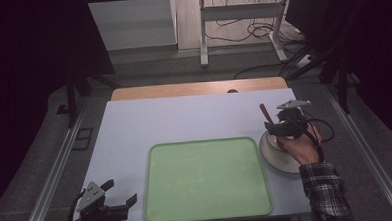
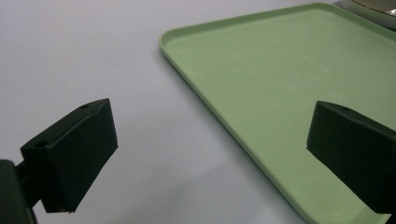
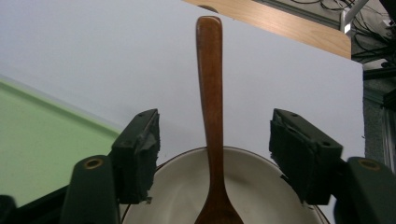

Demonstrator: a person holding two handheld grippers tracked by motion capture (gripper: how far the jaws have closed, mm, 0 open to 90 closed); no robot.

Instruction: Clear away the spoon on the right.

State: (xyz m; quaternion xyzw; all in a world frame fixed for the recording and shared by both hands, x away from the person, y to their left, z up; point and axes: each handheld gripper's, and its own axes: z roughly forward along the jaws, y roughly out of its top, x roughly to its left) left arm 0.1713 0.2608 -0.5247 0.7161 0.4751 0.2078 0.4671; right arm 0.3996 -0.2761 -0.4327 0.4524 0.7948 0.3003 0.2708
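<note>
1. Right gripper view: the right gripper (image 3: 212, 154) has its fingers (image 3: 137, 154) half open on both sides of the wooden spoon (image 3: 210, 93), not touching it; probably it lines up to take the handle.
2. The spoon stands with its end in the white bowl (image 3: 252, 182), at the lower middle of the frame. Its brown handle is smooth and glossy, and the bowl is round with a dark rim.
3. In the high view, the bowl (image 1: 278, 154) sits on the counter (image 1: 184, 116) just right of the green tray (image 1: 207, 177), a flat matte rectangle with rounded corners.
4. The left gripper (image 1: 121, 191) waits at the lower left, fingers wide open and empty.
</note>
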